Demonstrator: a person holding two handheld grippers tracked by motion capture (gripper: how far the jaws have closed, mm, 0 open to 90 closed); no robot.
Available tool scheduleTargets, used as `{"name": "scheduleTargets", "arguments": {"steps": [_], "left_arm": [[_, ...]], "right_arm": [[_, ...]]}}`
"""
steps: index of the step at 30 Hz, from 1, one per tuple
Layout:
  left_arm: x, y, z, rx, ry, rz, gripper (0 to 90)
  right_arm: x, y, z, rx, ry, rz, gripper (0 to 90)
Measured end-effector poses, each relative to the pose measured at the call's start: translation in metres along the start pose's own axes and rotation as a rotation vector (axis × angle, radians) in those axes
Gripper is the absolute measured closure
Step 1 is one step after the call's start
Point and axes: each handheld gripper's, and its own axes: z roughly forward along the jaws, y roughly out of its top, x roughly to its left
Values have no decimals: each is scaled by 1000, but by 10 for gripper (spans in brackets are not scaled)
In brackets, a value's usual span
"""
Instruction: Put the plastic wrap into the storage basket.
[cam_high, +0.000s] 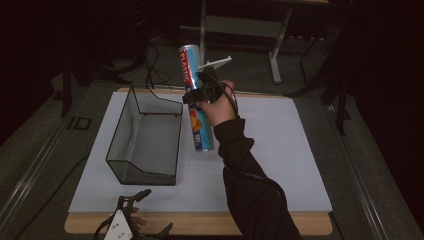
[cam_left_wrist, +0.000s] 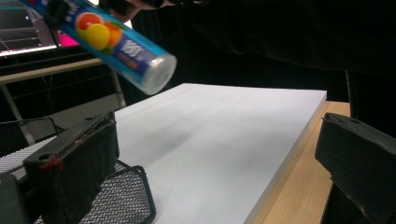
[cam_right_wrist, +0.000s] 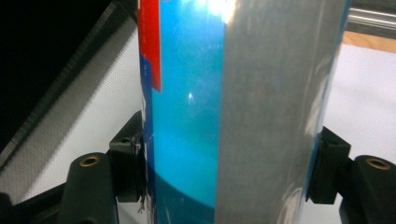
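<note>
I am carrying the tall can (cam_high: 196, 100), clamped in my right hand-held gripper (cam_high: 202, 92), toward the mesh basket (cam_high: 145, 137), and next I am judging it needs lowering inside while my left hand-held gripper (cam_high: 131, 220) is idling wide.

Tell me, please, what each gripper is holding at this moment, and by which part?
The right gripper clamps the tall blue cylindrical snack can around its middle, lifted off the table. The left gripper holds nothing.

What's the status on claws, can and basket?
Right claw shut on can, lifted off the table. Left claw open, idle at near edge. Basket beside can, nothing between.
</note>
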Motion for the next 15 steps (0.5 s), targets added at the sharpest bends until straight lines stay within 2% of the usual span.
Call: {"name": "scheduleTargets", "arguments": {"steps": [6, 10, 13, 15], "left_arm": [[0, 0, -1, 3, 2, 8, 2], [0, 0, -1, 3, 4, 9, 2], [0, 0, -1, 5, 3, 12, 2], [0, 0, -1, 4, -5, 6, 2]], "right_arm": [[16, 0, 17, -55, 53, 43, 318], [28, 0, 30, -58, 80, 63, 319], [35, -2, 39, -67, 121, 97, 319], [42, -3, 44, -76, 106, 91, 319]]}}
